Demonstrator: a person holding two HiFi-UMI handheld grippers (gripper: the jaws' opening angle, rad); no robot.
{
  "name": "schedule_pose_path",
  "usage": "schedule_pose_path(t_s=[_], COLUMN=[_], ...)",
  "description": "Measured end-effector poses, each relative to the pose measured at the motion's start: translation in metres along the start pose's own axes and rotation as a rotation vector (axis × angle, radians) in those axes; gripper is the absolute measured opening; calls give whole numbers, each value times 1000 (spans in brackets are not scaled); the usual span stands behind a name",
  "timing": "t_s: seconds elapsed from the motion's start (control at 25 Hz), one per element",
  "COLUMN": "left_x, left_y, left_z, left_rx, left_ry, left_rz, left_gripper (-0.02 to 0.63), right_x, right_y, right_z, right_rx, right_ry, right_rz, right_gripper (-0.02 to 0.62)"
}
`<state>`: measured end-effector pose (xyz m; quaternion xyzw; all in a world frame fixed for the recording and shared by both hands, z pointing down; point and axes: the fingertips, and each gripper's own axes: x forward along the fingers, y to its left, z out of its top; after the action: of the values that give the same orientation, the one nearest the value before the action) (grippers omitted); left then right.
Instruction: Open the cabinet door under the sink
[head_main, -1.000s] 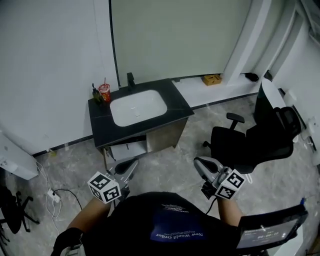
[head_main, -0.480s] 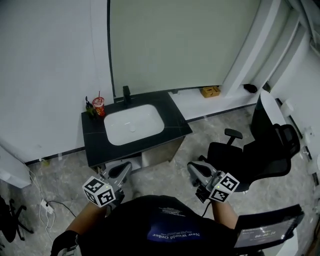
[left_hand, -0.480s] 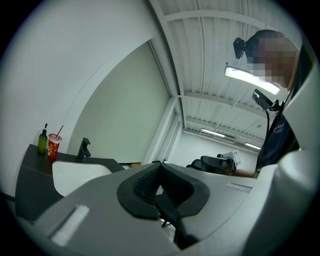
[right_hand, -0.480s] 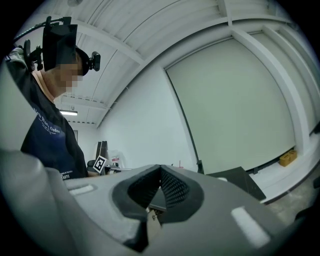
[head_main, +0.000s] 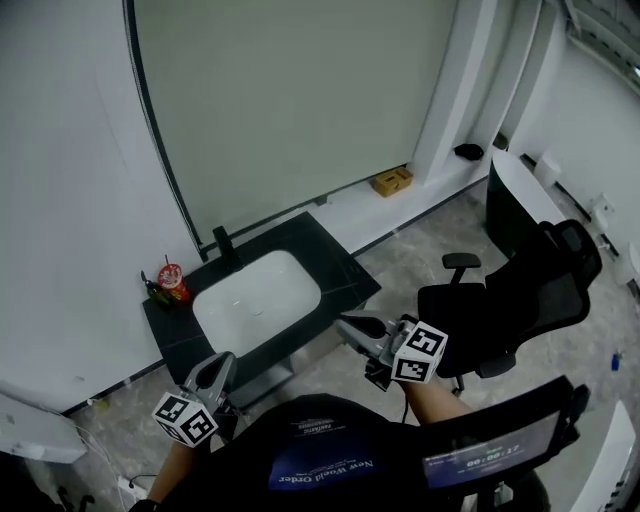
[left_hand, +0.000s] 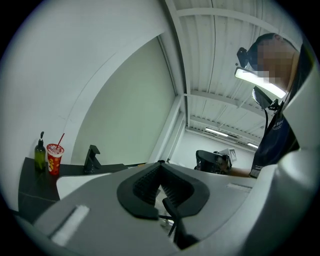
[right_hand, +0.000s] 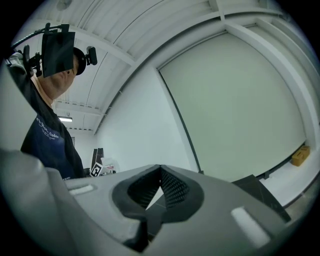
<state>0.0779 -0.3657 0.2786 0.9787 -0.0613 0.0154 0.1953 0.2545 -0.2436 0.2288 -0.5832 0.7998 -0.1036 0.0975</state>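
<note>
Cabinet door (head_main: 268, 380): under sink (head_main: 255, 305), mostly hidden by black counter (head_main: 335, 270); open or closed unclear.
Left gripper (head_main: 222, 360): at sink's near-left corner, fingers together, empty.
Right gripper (head_main: 346, 322): right of sink, fingers together, empty.
Red cup (head_main: 174, 281), dark bottle (head_main: 153, 290): left of sink, labels unreadable.
Shirt (head_main: 325, 465): print apparently "New World Order".

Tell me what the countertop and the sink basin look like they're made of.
Countertop: black, matte, thin flat slab, so probably stone or a stone-look laminate. Sink basin: smooth, uniformly white with a soft sheen, likely glazed ceramic.
</note>
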Motion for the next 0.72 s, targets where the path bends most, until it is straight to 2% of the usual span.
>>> schedule_pose_path(t_s=[0.4, 0.72], left_x=[11, 75], left_y=[43, 54], left_z=[7, 22], left_rx=[-21, 2], left_ry=[-14, -75], left_rz=[127, 275], left_gripper=[2, 2], right_x=[71, 98], right_y=[-48, -127], right_z=[-3, 12], right_rx=[46, 63], right_ry=[56, 109], right_rz=[148, 324], right_gripper=[1, 2])
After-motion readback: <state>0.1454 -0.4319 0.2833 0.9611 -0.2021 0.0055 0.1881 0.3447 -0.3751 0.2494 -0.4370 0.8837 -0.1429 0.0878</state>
